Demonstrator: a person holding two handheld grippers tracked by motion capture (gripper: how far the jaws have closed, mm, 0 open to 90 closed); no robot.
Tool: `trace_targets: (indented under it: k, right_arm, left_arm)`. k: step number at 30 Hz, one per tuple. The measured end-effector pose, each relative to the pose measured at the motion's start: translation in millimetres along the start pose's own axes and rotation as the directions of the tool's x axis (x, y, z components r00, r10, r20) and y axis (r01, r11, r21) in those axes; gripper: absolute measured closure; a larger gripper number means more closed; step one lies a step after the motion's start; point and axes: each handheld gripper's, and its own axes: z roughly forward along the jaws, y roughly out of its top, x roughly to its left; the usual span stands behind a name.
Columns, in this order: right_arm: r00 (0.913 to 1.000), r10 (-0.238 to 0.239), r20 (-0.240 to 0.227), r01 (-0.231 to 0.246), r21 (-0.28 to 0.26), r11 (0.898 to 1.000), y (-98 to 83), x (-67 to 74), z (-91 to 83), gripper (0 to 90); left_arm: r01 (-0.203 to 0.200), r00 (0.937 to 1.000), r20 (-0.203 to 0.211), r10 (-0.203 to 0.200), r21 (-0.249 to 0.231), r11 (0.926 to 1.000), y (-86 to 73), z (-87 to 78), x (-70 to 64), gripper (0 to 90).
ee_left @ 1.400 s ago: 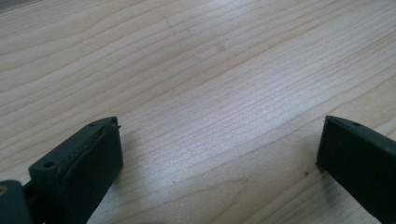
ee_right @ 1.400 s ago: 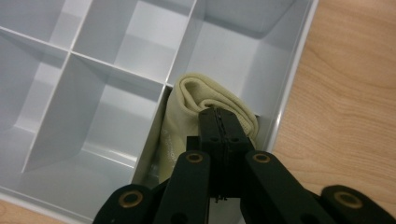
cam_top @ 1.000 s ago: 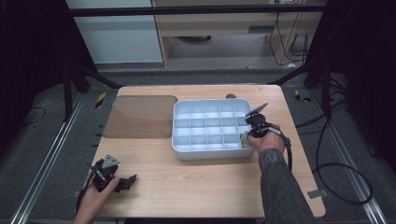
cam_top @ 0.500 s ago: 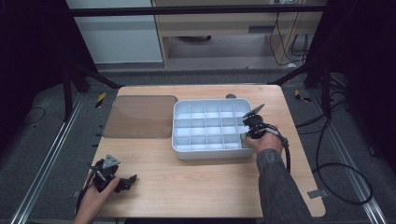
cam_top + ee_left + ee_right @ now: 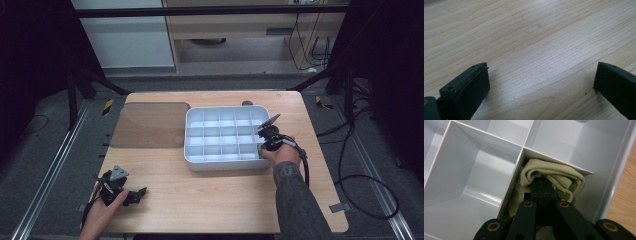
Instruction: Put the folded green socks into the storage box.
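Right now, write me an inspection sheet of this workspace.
Surface: wooden table, bare at the near side.
Job's things: white compartment tray; beige folded cloth in a cell by the tray's outer wall.
Clutter: brown mat left of the tray; small dark thing behind the tray.
Grippers: right gripper shut on the cloth; left gripper open over bare wood.
Cables: black cable on the floor, right.
Surroundings: dark frame, cabinets behind.

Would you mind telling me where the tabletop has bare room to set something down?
Bare wood runs along the near edge between the left tool and the sleeve. The brown mat is bare too. The compartment tray crowds the middle, with the right tool pressing beige cloth into it.
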Motion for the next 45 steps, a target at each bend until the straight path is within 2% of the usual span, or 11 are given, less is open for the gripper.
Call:
trace_targets:
  k: [28, 37, 45]
  right_arm:
    - [0.9995, -0.018, -0.027, 0.019, 0.019, 1.0, -2.4, 4.9, 1.3, 90.0]
    - [0.9996, -0.011, -0.026, 0.011, -0.007, 1.0, -3.1, 0.5, -6.3, 86.5]
    - [0.9996, -0.001, -0.029, 0.0, -0.044, 0.999, -4.8, -3.1, -16.4, 88.3]
  left_arm:
    - [-0.001, 1.0, 0.001, 0.001, 0.0, 1.0, 0.0, 0.0, 0.1, 0.0]
    - [-0.002, 1.0, 0.002, 0.002, -0.001, 1.0, 0.0, 0.0, 0.0, 0.0]
    - [-0.001, 1.0, 0.002, 0.001, -0.001, 1.0, 0.0, 0.0, -0.1, 0.0]
